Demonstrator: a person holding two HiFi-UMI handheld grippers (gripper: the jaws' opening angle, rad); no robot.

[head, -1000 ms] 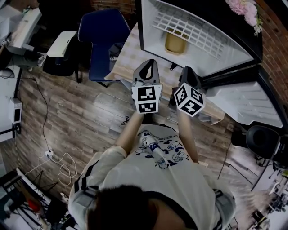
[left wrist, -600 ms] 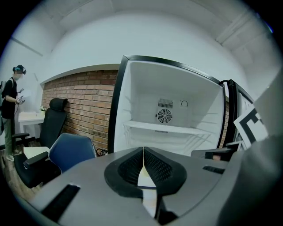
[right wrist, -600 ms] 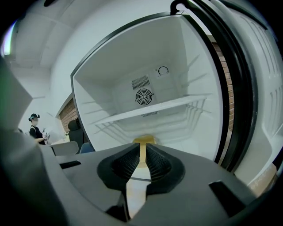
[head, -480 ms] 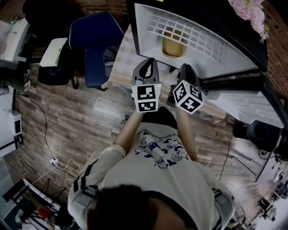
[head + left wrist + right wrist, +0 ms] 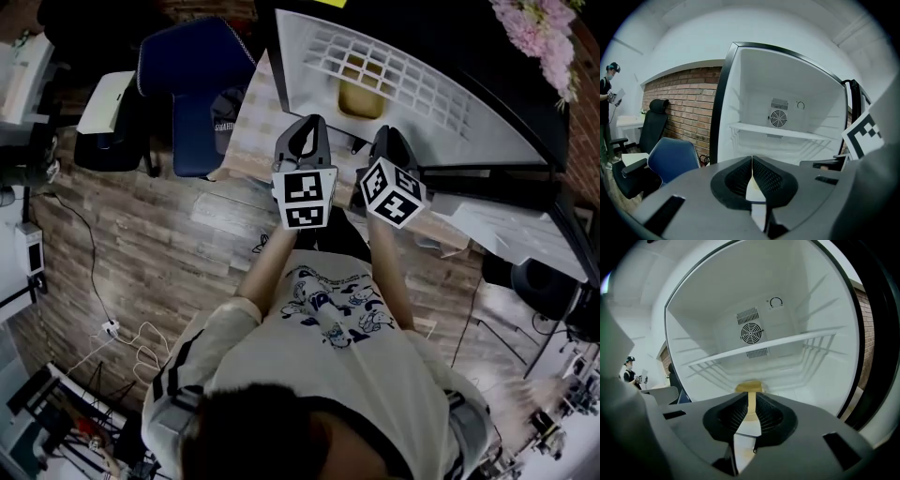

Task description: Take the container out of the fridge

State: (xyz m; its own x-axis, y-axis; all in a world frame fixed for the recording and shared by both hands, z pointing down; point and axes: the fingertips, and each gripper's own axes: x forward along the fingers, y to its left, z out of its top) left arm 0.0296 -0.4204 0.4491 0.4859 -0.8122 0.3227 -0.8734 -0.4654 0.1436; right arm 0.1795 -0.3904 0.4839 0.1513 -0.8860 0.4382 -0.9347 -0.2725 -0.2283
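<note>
At far left, a blue chair [image 5: 187, 84] stands beside the checked surface [image 5: 251, 131]. Left gripper [image 5: 307, 129]: jaws together, nothing between them, facing the open fridge [image 5: 487, 122]. Right gripper [image 5: 389, 137]: jaws a narrow slit apart, empty. Yellow container [image 5: 361, 97] sits inside the fridge, beneath the wire shelf [image 5: 412, 80], clear of both grippers.
</note>
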